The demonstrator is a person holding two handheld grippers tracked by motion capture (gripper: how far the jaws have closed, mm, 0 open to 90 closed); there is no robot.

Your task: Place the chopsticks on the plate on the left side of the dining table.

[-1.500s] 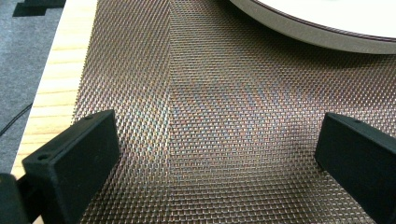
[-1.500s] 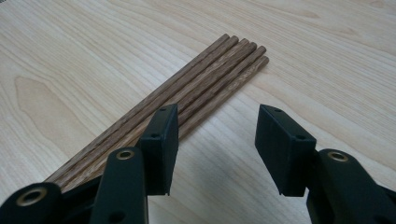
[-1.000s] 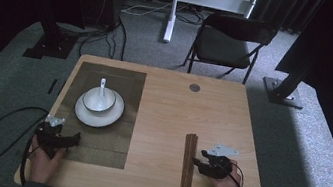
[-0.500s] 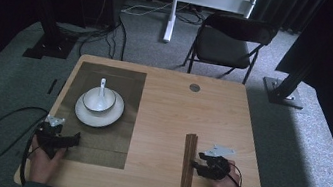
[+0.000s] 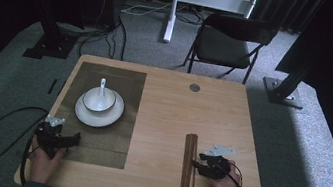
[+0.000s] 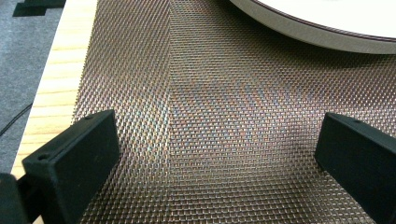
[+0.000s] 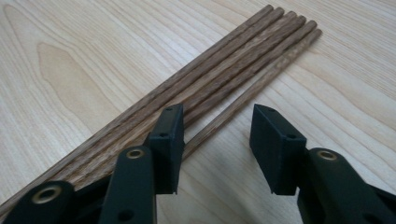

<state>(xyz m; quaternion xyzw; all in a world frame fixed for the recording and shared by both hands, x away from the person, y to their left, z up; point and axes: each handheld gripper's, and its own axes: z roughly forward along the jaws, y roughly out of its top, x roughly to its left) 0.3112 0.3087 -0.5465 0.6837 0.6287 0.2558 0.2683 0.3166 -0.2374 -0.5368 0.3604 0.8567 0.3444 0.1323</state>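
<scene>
Several brown wooden chopsticks [image 5: 187, 168] lie side by side near the table's front right. My right gripper [image 5: 202, 166] is open right beside them. In the right gripper view its jaws [image 7: 219, 144] stand apart and low over the wood, with the outermost chopstick [image 7: 243, 100] running between them and the other chopsticks [image 7: 219, 56] under and beyond the left jaw. My left gripper [image 5: 60, 138] rests at the front left, its jaws [image 6: 215, 158] wide open over the dark woven placemat [image 6: 210, 93], holding nothing.
A white plate [image 5: 98, 112] carries a white bowl [image 5: 99, 99] with a white spoon [image 5: 102, 86] in it, on the placemat [image 5: 96, 138]. The plate's rim [image 6: 299, 32] lies just ahead of the left jaws. A folding chair [image 5: 230, 43] stands behind the table.
My right gripper has edged left and slightly toward the front edge, closing in on the chopsticks. The left gripper has stayed put.
</scene>
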